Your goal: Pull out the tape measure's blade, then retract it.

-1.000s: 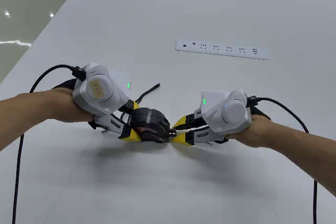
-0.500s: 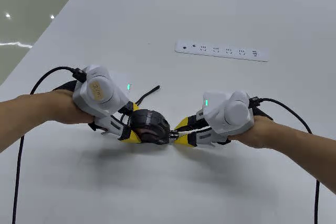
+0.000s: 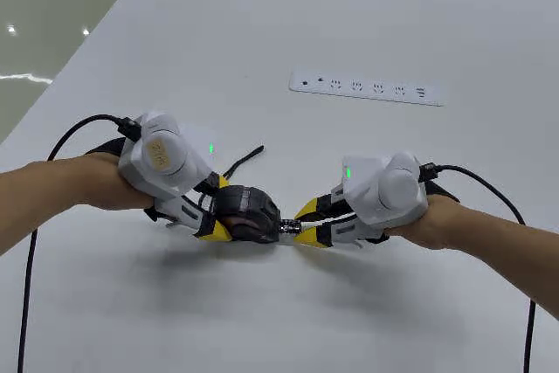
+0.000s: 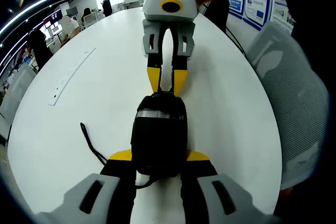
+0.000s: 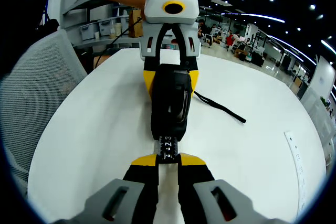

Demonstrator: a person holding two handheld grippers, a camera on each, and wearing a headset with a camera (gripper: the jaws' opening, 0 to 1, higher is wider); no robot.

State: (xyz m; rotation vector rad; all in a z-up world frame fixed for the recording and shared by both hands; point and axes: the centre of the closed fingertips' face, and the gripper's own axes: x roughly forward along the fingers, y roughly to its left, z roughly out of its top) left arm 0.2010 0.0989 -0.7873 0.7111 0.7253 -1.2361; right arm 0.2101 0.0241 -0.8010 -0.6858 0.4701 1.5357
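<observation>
left gripper [image 4: 158, 157] clamped on tape measure [image 4: 158, 129]; right gripper [image 5: 168, 162] seemingly pinching blade [image 5: 167, 147] tip. Pull-out barely started. Next: draw right gripper rightward, hold case steady.

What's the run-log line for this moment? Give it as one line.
left gripper: shut on tape measure | right gripper: shut on blade | blade: short length out, between both grippers

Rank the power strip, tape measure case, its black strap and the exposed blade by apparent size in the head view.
1. Power strip and tape measure case: unsure; strip longer but farther, case bulkier, nearer, partly hidden.
2. Black strap.
3. Exposed blade, a short stub.
</observation>
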